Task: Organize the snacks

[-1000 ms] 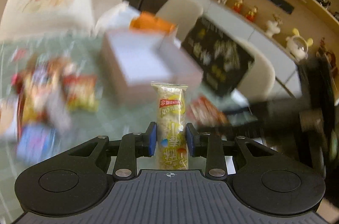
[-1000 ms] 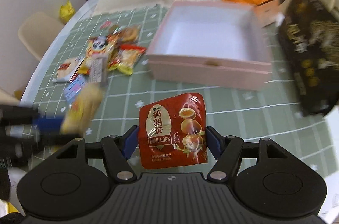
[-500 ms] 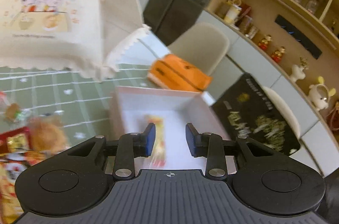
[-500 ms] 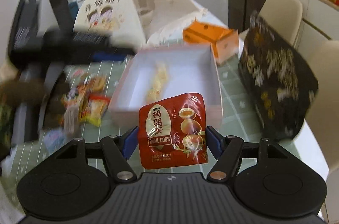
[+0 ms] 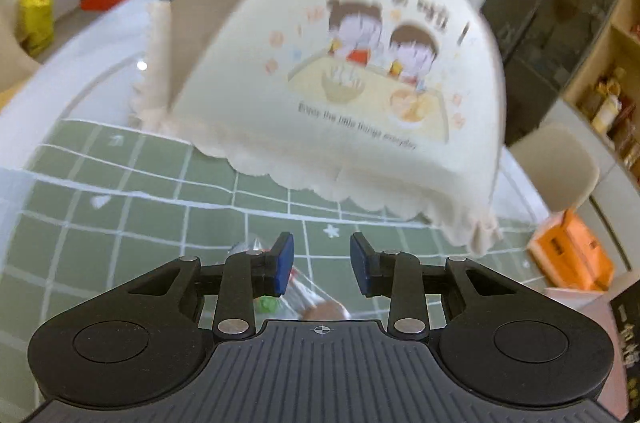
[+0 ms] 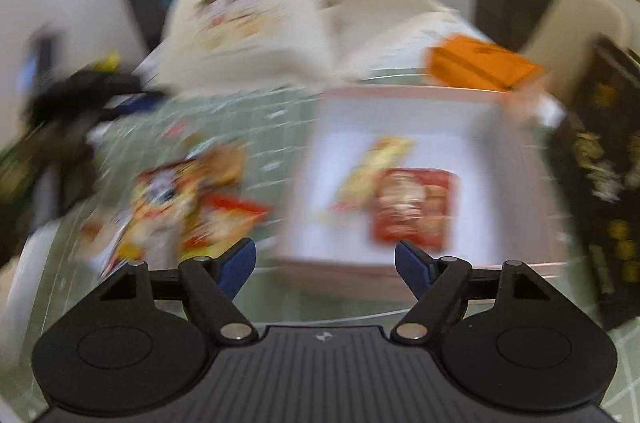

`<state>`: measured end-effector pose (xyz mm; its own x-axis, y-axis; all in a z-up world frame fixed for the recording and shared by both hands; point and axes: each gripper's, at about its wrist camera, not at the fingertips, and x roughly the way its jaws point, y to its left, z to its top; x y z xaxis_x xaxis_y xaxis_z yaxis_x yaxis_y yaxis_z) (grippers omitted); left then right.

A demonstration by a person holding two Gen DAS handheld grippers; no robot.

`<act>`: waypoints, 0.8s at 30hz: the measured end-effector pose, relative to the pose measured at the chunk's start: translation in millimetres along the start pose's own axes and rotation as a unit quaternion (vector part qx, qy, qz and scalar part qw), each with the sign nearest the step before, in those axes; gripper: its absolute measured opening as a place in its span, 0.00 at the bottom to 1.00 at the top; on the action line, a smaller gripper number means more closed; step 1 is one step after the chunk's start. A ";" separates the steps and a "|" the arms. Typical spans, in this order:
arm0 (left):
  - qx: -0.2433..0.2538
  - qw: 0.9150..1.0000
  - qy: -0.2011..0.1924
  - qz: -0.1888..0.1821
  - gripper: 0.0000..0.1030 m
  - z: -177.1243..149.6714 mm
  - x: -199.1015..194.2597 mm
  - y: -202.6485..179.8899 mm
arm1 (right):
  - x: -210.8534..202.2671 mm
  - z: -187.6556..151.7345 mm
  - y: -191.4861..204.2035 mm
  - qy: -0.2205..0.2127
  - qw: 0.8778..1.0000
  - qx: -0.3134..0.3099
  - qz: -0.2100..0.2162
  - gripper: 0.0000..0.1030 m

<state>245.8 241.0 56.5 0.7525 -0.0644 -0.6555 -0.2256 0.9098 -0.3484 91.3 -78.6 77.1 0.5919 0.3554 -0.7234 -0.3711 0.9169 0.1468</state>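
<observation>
The right wrist view is motion-blurred. A pink box [image 6: 400, 103] holds a yellow snack bar [image 6: 372, 163] and the red quail-egg pack [image 6: 416, 207]. My right gripper [image 6: 325, 259] is open and empty, just in front of the box. A pile of loose snacks [image 6: 188, 195] lies on the green mat left of the box. My left gripper [image 5: 321, 263] is open and empty above the mat, with a clear-wrapped snack [image 5: 300, 295] partly hidden under its fingers. The left gripper also shows in the right wrist view [image 6: 132, 99], at the far left.
A cream mesh food cover [image 5: 340, 83] with a cartoon print stands behind the green checked mat [image 5: 120, 203]. An orange box [image 5: 572, 255] sits at the right, behind the pink box [image 6: 480, 63]. A black bag [image 6: 600, 163] leans at the far right.
My right gripper let go of the quail-egg pack, which now lies in the box beside the yellow bar. My left gripper swung left, away from the box, toward the food cover.
</observation>
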 end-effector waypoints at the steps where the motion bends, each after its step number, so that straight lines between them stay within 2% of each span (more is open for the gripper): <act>1: 0.016 1.000 0.010 -0.007 0.34 0.8 10.4 -1.1 | 4.1 0.6 15.5 -0.001 1.000 -0.015 0.007 0.75; 2: 0.032 0.999 0.019 -0.020 0.34 -0.1 17.3 -2.7 | 9.1 2.7 29.3 -0.004 1.000 -0.026 0.010 0.75; 4: 0.067 0.995 0.040 -0.070 0.33 -8.5 25.8 -9.5 | 27.2 15.4 54.1 -0.008 0.999 -0.037 0.012 0.71; 6: 0.115 0.982 0.074 -0.127 0.32 -17.9 33.8 -21.5 | 50.0 28.7 68.9 -0.011 0.999 -0.026 0.021 0.67; 7: 0.137 0.977 0.089 -0.141 0.31 -21.8 37.2 -25.4 | 63.1 34.1 74.0 -0.011 0.999 -0.016 0.025 0.66; 9: 0.185 0.961 0.122 -0.165 0.30 -29.7 42.7 -31.9 | 89.9 42.0 81.9 -0.007 1.000 -0.008 0.018 0.50; 12: 0.214 0.948 0.137 -0.192 0.25 -33.3 36.2 -26.6 | 124.8 40.9 92.8 0.021 1.000 -0.020 -0.006 0.40; 15: 0.211 0.937 0.168 -0.221 0.23 -39.3 21.1 -13.6 | 123.3 30.1 91.3 0.041 0.999 0.000 0.009 0.40; 19: 0.229 0.909 0.224 -0.269 0.24 -64.7 -14.0 -4.7 | 97.9 -5.3 96.5 0.073 0.997 -0.006 0.039 0.38; 20: 0.233 0.905 0.227 -0.273 0.24 -67.3 -22.7 -4.1 | 89.1 -14.3 98.5 0.079 0.996 -0.014 0.046 0.38; 21: 0.232 0.911 0.215 -0.267 0.24 -63.8 -26.5 -3.8 | 79.6 -23.9 101.9 0.089 0.994 -0.026 0.060 0.38; 23: 0.199 0.943 0.151 -0.222 0.24 -43.9 -31.1 3.3 | 65.9 -35.9 105.2 0.099 0.992 -0.034 0.076 0.38; 24: 0.174 0.962 0.103 -0.182 0.24 -29.6 -29.4 8.1 | 61.6 -38.5 105.8 0.100 0.991 -0.036 0.076 0.38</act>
<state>203.5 238.2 53.1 0.5963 -0.4518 -0.6636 0.2771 0.8916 -0.3580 60.9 33.3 22.2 0.3734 0.4391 -0.8172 -0.4990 0.8376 0.2221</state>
